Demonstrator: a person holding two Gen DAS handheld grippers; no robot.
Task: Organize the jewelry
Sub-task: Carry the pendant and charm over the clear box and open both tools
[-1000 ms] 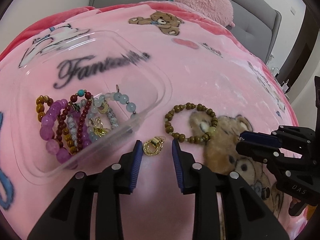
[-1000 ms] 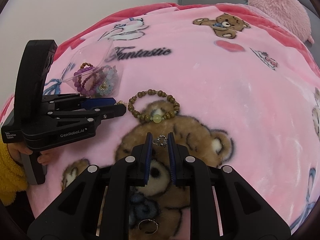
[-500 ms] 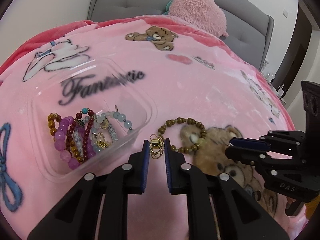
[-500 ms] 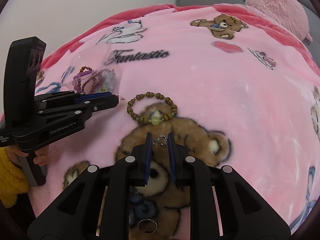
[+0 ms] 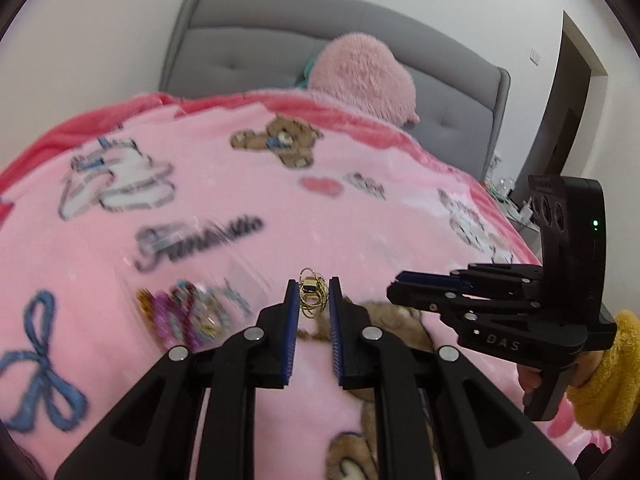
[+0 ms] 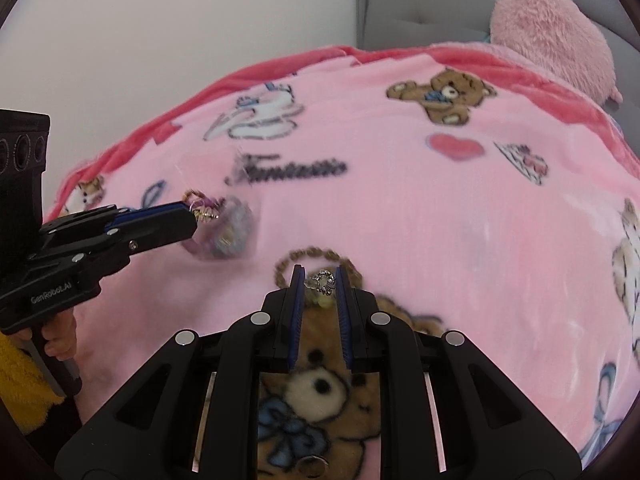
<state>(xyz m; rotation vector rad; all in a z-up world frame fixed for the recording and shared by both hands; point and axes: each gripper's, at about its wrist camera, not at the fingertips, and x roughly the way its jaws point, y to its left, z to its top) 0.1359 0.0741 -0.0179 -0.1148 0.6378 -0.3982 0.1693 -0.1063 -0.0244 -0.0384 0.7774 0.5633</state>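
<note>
My left gripper (image 5: 313, 294) is shut on a gold ring-shaped earring (image 5: 311, 295) and holds it above the pink blanket. It also shows in the right wrist view (image 6: 198, 212). My right gripper (image 6: 320, 282) is shut on a small silver charm (image 6: 320, 281); it shows in the left wrist view (image 5: 400, 284) too. A clear plastic tray (image 5: 224, 280) with beaded bracelets (image 5: 176, 312) lies blurred at lower left, also in the right wrist view (image 6: 224, 232). A brown bead bracelet (image 6: 316, 254) lies on the blanket behind the right fingertips.
A pink blanket (image 5: 240, 184) with bear prints covers the bed. A fluffy pink pillow (image 5: 360, 76) leans on the grey headboard (image 5: 248, 52). A small silver ring (image 6: 314, 465) lies on the blanket under the right gripper.
My left gripper closed on the gold earring and lifted it off the blanket. My right gripper rose with the silver charm. Both views tilted upward.
</note>
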